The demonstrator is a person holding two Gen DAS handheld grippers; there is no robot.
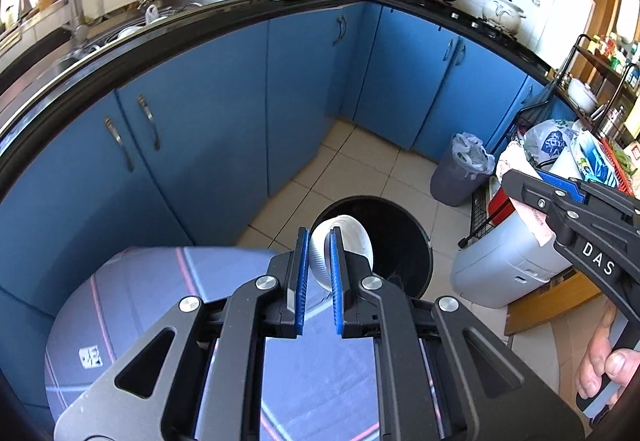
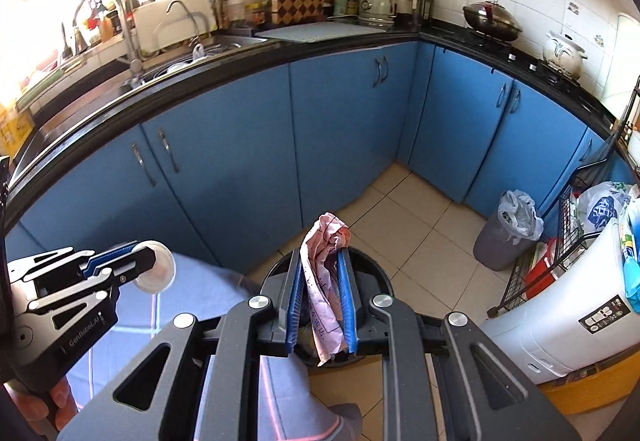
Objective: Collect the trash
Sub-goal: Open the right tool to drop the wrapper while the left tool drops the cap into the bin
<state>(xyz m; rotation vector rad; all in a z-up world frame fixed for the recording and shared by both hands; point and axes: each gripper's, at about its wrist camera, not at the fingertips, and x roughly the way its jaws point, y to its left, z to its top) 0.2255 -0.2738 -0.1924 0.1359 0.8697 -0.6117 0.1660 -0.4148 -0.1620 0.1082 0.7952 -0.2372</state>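
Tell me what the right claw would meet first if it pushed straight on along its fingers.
Probably the black bin: the right claw, shut on crumpled pink paper, points down at its open mouth. Depth is unclear, so it may strike the rim.

Right hand-held gripper (image 1: 538, 177): white letters "DAS" stood on its black side, seen from the left wrist camera.
Left hand-held gripper (image 2: 138, 255): small white letters "GenRobot.AI" ran along its black arm, seen from the right wrist camera.
Pink paper (image 2: 324, 277): it had dark print, too small to read.
White machine's black label (image 2: 606, 315): too small to read.
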